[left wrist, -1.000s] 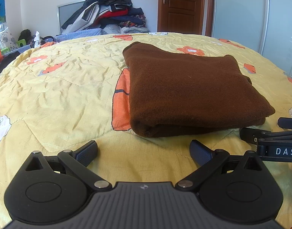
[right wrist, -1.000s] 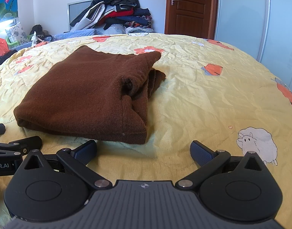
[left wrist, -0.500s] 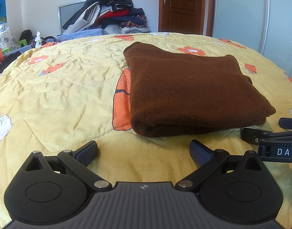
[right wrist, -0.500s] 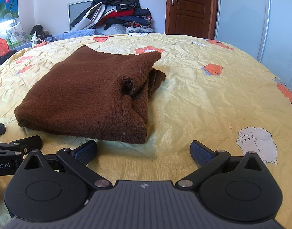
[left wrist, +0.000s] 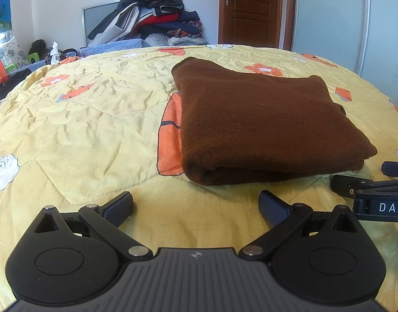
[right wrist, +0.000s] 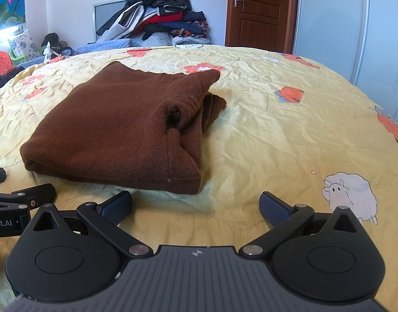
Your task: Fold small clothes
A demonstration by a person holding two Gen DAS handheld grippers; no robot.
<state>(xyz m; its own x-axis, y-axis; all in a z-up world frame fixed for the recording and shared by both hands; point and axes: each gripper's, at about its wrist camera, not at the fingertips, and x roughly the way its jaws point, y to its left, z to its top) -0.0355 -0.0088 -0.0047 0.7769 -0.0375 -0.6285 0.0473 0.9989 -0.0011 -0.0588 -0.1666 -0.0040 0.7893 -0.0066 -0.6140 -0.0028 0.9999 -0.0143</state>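
A brown knitted garment [left wrist: 264, 119] lies folded into a thick rectangle on the yellow bedspread [left wrist: 82, 130]. In the right wrist view the same garment [right wrist: 121, 130] shows its layered side edge on the right. My left gripper [left wrist: 196, 205] stands open just short of the garment's near fold, with nothing between its fingers. My right gripper [right wrist: 196, 204] is open too, low over the bedspread [right wrist: 277, 143], near the garment's front right corner. Each gripper's black frame shows at the edge of the other's view.
A heap of clothes [left wrist: 152, 18] is piled against the far wall beyond the bed. A brown wooden door [left wrist: 251, 10] and pale wardrobe panels [left wrist: 334, 20] stand at the back right. Cushions and small items [left wrist: 14, 57] crowd the far left.
Both views have shifted only slightly; the garment sits marginally farther from the grippers. Both grippers remain open.
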